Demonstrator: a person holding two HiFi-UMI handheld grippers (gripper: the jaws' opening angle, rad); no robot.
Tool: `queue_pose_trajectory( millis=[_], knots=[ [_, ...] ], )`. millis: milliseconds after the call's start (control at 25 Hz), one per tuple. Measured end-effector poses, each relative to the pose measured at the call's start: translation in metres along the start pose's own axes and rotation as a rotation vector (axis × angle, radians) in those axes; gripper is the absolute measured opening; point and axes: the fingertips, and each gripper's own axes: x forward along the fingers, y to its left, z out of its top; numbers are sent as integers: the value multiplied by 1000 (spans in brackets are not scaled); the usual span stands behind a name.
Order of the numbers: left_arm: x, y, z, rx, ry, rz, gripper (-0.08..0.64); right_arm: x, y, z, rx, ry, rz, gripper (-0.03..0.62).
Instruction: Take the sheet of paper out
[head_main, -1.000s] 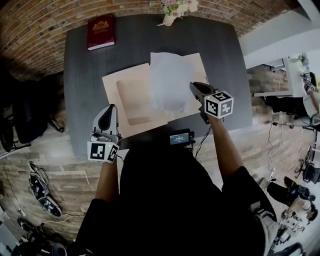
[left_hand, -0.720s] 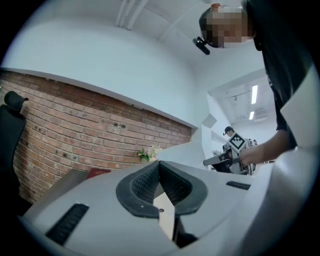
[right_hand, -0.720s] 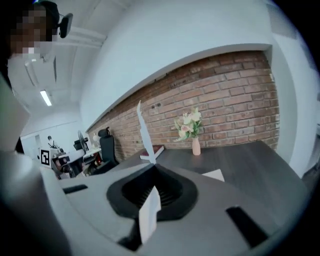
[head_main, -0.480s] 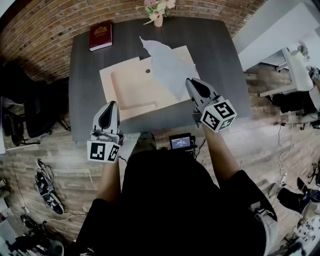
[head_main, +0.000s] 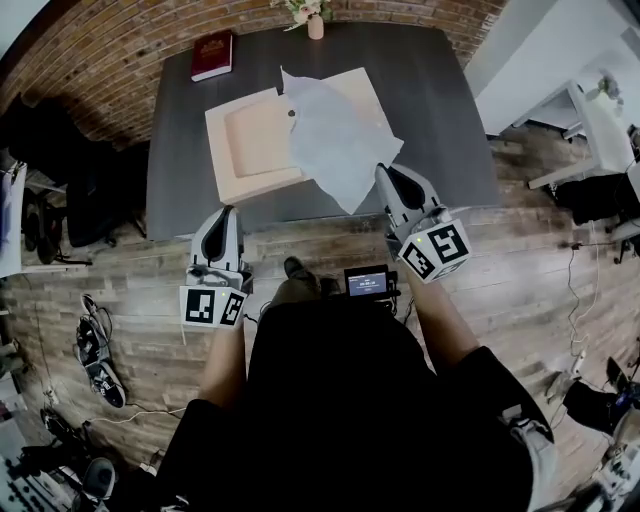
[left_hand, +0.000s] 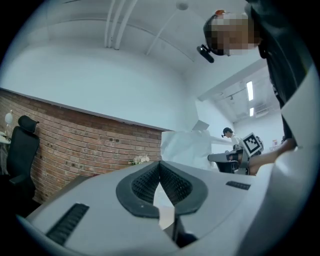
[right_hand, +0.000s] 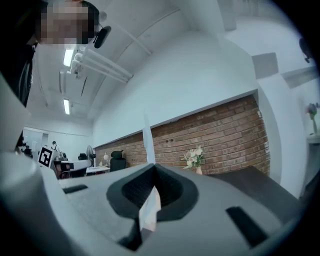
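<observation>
A white sheet of paper (head_main: 335, 130) hangs in the air over the tan envelope (head_main: 245, 145), which lies flat on the dark table (head_main: 430, 100). My right gripper (head_main: 385, 172) is shut on the sheet's near corner, just off the table's front edge. In the right gripper view (right_hand: 152, 167) the sheet (right_hand: 146, 140) stands edge-on out of the jaws, which are pressed together. My left gripper (head_main: 222, 215) hovers over the wooden floor in front of the table, shut, with nothing seen in it. The left gripper view (left_hand: 160, 165) shows the sheet (left_hand: 187, 147) off to the right.
A red book (head_main: 212, 55) and a vase of flowers (head_main: 312, 15) sit at the table's far edge. A black chair (head_main: 90, 200) stands left of the table. A small screen device (head_main: 366, 281) is at my waist. Shoes (head_main: 95, 350) lie on the floor at left.
Both grippers have drawn back from the table and risen. The right one has pulled the sheet up and toward me, off the envelope. The left has left the table's front edge.
</observation>
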Motion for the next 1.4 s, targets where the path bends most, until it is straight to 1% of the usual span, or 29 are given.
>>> queue_pose_trajectory(
  millis=[120,320,560,680,880,1120,1240,1400],
  knots=[
    [-20,-14,4,13,7,-6,-5,-25,18,0,-13,-16,-1,2],
    [-45,-28,4,13,22,-22,-5,-54,48,-12,17,-18,5,3],
    [-78,-44,4,9,18,-44,-5,-90,81,-26,24,-3,-24,3],
    [-109,-53,-2,7,19,-45,-5,-118,104,-37,25,9,-58,3],
    [-180,-72,-9,-3,34,-41,-5,-170,151,-53,28,35,-94,2],
    [-273,-86,-23,-27,63,10,-5,-225,218,-75,20,81,-92,2],
    [-309,-92,-34,-37,91,49,-5,-253,236,-83,13,102,-100,2],
    [-343,-101,-39,-34,124,102,-5,-281,250,-83,-11,104,-103,2]
  ],
)
